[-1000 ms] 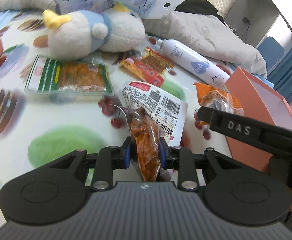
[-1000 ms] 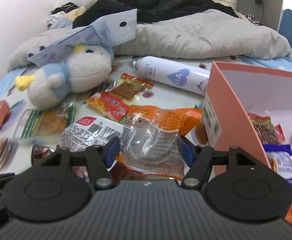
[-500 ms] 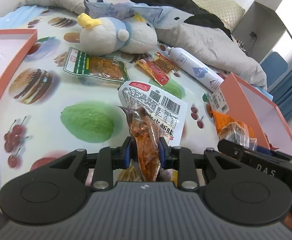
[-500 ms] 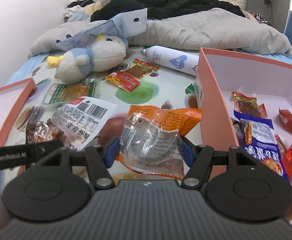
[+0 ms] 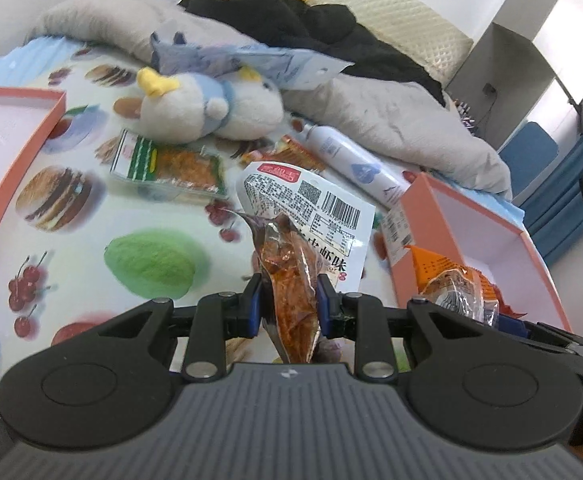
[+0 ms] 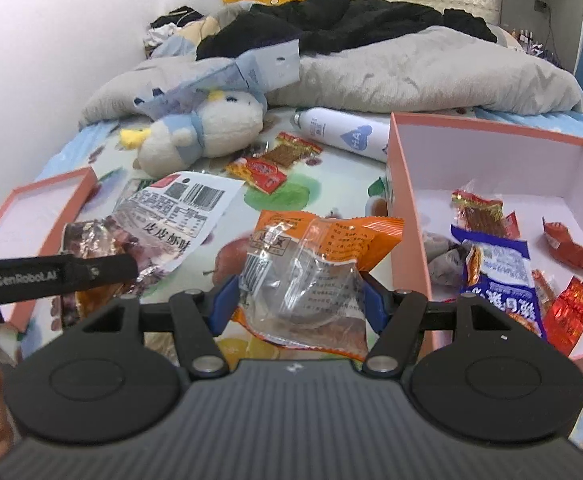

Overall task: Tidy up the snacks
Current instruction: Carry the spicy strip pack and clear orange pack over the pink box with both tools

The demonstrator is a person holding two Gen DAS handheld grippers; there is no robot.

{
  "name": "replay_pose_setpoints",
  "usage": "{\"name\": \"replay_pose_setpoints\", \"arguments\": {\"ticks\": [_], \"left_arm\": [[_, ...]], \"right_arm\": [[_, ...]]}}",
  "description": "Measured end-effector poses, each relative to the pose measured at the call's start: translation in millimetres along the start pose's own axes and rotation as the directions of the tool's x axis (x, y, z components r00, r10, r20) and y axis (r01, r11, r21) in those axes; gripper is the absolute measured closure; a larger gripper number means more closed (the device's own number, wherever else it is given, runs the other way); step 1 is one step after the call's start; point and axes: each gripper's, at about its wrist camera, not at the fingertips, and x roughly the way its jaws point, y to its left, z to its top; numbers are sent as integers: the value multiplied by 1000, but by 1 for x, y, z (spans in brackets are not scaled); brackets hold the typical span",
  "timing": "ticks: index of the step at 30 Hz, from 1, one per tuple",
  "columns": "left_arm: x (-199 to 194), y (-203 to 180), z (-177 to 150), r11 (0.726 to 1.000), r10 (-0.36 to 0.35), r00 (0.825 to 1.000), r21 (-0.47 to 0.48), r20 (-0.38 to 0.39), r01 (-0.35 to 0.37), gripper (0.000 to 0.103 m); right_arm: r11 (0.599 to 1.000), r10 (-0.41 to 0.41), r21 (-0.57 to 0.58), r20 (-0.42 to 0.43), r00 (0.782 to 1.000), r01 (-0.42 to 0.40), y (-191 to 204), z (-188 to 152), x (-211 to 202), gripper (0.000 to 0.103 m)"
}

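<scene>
My left gripper (image 5: 288,304) is clamped on a brown snack packet (image 5: 291,276) — its blue pads press both sides of the crinkled clear wrapper, and the packet stands upright between them. My right gripper (image 6: 297,304) is closed on an orange snack bag (image 6: 311,272), pads against its left and right edges, the clear lower part bulging between them.

I take the orange box (image 6: 405,216) as my landmark. My orange snack bag hangs just left of its near wall, outside it. Inside the box lie several packets: a blue one (image 6: 499,268) toward the front, a red-and-gold stick packet (image 6: 477,212) behind it, and small red wrappers (image 6: 571,242) to the right. Left of the box, on the fruit-print sheet (image 5: 71,248), a white barcode pouch (image 5: 311,204) lies flat, behind my brown packet. Farther left of the box rests a green-edged packet (image 5: 167,166), and beyond that, at the far left, an orange lid (image 5: 19,148) lying open side up. Behind the box a white bottle (image 6: 343,132) lies on its side, one end hidden by the box's back corner. A red packet (image 6: 267,166) lies between the bottle and the pouch. A plush toy (image 5: 207,112) sits well left of the bottle — against a grey blanket (image 6: 411,76).
</scene>
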Motion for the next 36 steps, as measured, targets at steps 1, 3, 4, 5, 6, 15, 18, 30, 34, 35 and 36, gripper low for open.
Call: {"name": "replay_pose_setpoints", "arguments": {"ticks": [1, 3, 4, 5, 6, 15, 18, 30, 34, 35, 36], "left_arm": [[-1, -3, 2, 1000, -4, 1000, 2, 2, 4, 72], [-3, -9, 7, 1000, -15, 1000, 4, 2, 15, 72], [-3, -12, 10, 1000, -19, 1000, 6, 2, 19, 72], [-3, -16, 13, 1000, -20, 1000, 9, 2, 20, 72], [-4, -20, 16, 1000, -23, 1000, 8, 5, 23, 72], [-12, -62, 55, 996, -51, 998, 79, 33, 48, 72], [-15, -78, 67, 993, -86, 996, 90, 40, 82, 72], [-19, -152, 93, 971, -187, 981, 163, 55, 176, 72], [-12, -181, 94, 960, -215, 976, 192, 46, 202, 72], [-9, -188, 94, 958, -220, 975, 198, 39, 209, 72], [-6, -194, 92, 956, -224, 974, 200, 31, 214, 72]], "right_arm": [[1000, 6, 0, 5, 1000, -6, -1, 2, -3, 37], [1000, 12, -6, 15, 1000, -12, -4, 8, -10, 37], [1000, 13, -9, 22, 1000, -12, -5, 11, -13, 37], [1000, 11, -8, 29, 1000, -11, -8, 14, -16, 37], [1000, 10, -7, 35, 999, -10, -11, 16, -19, 37], [1000, -10, 30, 125, 992, 6, -45, 49, -49, 37], [999, -28, 40, 157, 987, 22, -56, 58, -58, 37], [996, -94, 33, 267, 959, 88, -101, 92, -94, 37], [991, -132, 47, 267, 955, 124, -124, 95, -97, 36], [990, -140, 46, 261, 955, 132, -129, 94, -96, 36], [989, -149, 49, 251, 957, 141, -136, 94, -93, 36]]}}
